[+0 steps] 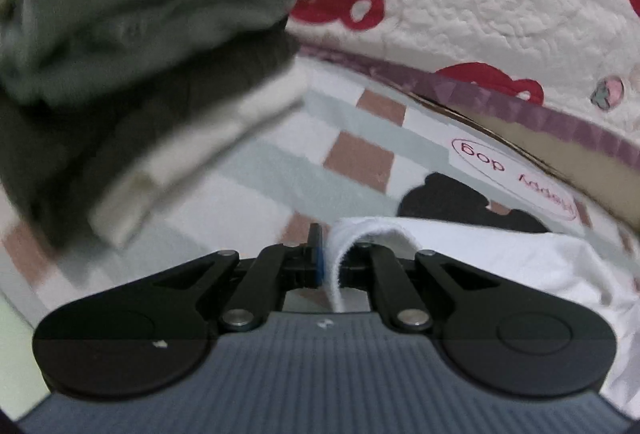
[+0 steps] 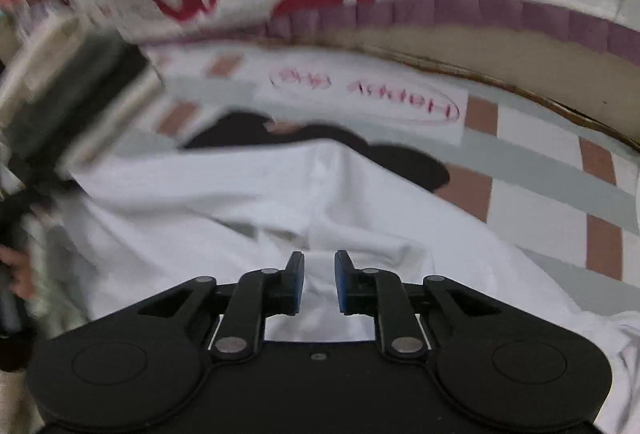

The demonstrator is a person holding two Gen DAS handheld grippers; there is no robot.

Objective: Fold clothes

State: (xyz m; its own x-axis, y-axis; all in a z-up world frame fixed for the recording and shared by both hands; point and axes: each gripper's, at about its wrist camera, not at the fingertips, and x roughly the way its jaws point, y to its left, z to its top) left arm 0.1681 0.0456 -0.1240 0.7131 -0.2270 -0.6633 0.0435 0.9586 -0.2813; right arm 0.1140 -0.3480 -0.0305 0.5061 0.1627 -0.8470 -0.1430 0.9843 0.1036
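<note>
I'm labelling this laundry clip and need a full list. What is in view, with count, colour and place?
Stack of folded clothes: one stack, cream, grey-green and dark grey layers, on the bed at left.
White cotton garment: one, spread on the bed under both tools.
Checked bedsheet: one, white, pale green and brown-pink squares, with a black print and a red oval "Happy dog" label.
Quilted cream blanket with red bears: one, purple-trimmed, behind the sheet.
Left tool: one, black, shut on the white garment's hem.
Right tool: one, black with blue pads, open over the garment, nothing between the pads.
</note>
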